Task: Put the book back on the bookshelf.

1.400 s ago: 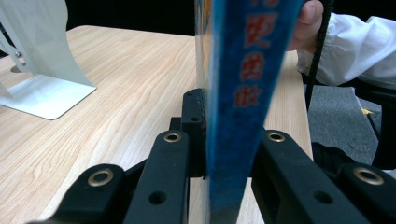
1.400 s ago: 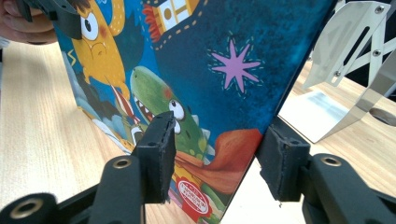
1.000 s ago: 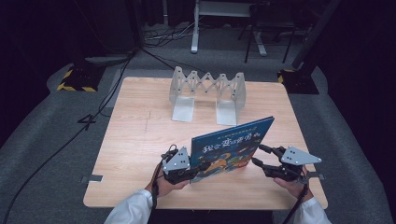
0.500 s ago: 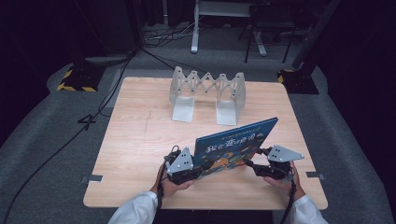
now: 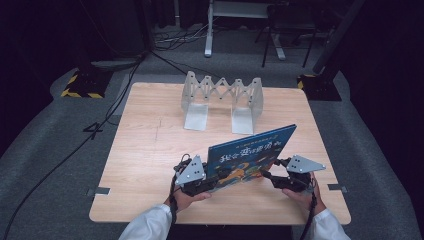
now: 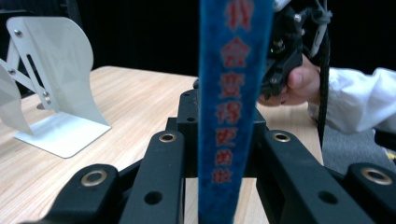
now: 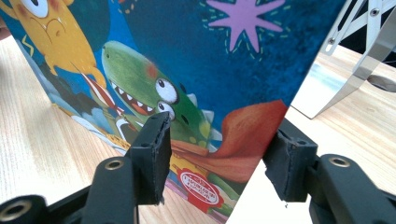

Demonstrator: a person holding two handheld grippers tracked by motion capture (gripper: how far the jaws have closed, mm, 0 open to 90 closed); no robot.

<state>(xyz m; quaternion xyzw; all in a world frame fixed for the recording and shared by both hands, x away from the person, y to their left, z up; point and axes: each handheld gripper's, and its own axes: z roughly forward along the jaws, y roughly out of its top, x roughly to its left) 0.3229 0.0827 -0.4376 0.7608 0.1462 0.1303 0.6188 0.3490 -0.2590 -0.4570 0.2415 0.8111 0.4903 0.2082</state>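
A blue picture book (image 5: 250,150) with cartoon dinosaurs on its cover stands tilted on its lower edge near the front of the wooden table (image 5: 150,150). My left gripper (image 5: 217,177) is shut on its left end; in the left gripper view the blue spine (image 6: 229,93) with red characters rises between the jaws of my left gripper (image 6: 229,154). My right gripper (image 5: 267,176) is at the book's right end. In the right gripper view the cover (image 7: 210,56) fills the gap of my right gripper (image 7: 217,158), whose jaws stand wide apart on either side of the book's edge.
A white metal expanding book rack (image 5: 222,97) stands at the back middle of the table, also seen as a white rack end (image 6: 51,79) and a rack foot (image 7: 369,46). The person's other hand (image 6: 303,79) holds the far gripper. Dark floor with cables surrounds the table.
The right gripper has moved left, in to the book's right end. The book and left gripper have shifted slightly right and toward the front edge.
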